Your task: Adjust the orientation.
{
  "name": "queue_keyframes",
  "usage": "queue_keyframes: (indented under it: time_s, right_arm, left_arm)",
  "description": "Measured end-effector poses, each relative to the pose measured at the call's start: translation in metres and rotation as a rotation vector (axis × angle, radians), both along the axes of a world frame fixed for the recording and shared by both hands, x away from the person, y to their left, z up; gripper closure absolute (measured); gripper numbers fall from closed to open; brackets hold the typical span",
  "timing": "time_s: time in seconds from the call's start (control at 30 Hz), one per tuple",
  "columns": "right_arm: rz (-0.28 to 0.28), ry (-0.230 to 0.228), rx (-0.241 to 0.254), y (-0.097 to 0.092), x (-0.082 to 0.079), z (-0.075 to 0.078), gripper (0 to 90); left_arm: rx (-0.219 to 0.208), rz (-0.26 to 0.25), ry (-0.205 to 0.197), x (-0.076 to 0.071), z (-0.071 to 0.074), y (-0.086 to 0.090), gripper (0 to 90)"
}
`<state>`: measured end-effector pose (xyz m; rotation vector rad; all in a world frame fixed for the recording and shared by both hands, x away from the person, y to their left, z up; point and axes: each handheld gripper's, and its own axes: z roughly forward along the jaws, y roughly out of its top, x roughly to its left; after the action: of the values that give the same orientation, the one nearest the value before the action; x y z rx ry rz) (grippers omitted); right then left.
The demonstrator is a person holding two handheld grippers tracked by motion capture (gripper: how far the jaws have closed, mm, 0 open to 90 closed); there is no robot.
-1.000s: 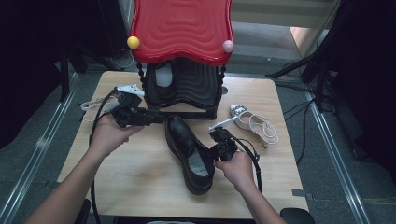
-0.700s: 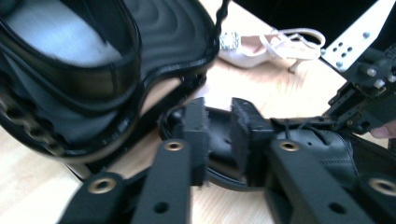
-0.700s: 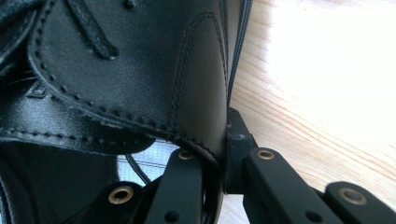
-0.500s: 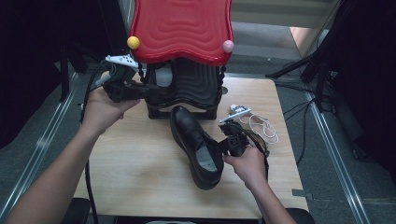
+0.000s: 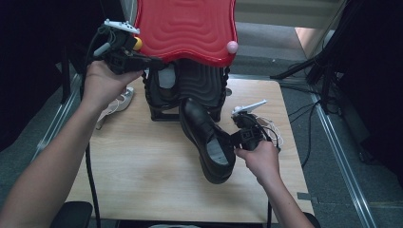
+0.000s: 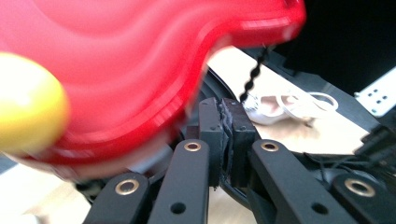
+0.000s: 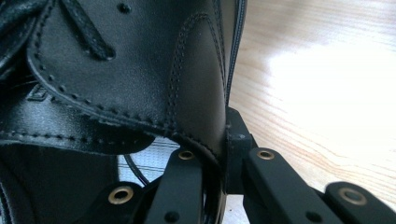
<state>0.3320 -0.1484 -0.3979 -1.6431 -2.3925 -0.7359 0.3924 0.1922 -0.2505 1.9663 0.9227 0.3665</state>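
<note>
A black leather shoe is tilted over the wooden table, its toe toward the black ribbed stand. My right gripper is shut on the shoe's side wall near the collar. In the right gripper view the leather is pinched between the jaws. My left gripper is raised at the stand's red wavy top, beside its yellow knob. Its jaws have just been closing and now meet with nothing visible between them.
A white shoe with laces lies left of the stand, and white laces lie behind my right hand. A pink knob sits on the red top's right corner. A black beaded chain hangs from it. Cables run along the floor at the right.
My left gripper rose from the table by the shoe's toe up to the red top's yellow knob. My right gripper lifted the shoe and carried it a little right and toward the stand.
</note>
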Motion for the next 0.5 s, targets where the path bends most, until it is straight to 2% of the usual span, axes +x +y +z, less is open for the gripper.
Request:
queue_keyframes:
  time_s: [0.17, 0.27, 0.4, 0.5]
  right_arm:
    - [-0.030, -0.013, 0.002, -0.002, 0.010, 0.005, 88.6]
    - [-0.050, -0.024, 0.011, -0.001, 0.017, 0.009, 88.6]
    - [-0.067, -0.047, 0.017, 0.003, 0.026, 0.019, 88.6]
    - [-0.082, -0.074, 0.008, 0.009, 0.032, 0.025, 88.6]
  left_arm:
    - [0.002, 0.024, -0.007, 0.011, 0.009, 0.001, 88.3]
    - [0.024, 0.032, -0.012, 0.015, 0.013, -0.001, 88.0]
    - [0.013, 0.051, -0.002, 0.023, 0.014, 0.001, 87.8]
    - [0.026, 0.060, 0.011, 0.028, 0.011, 0.001, 87.8]
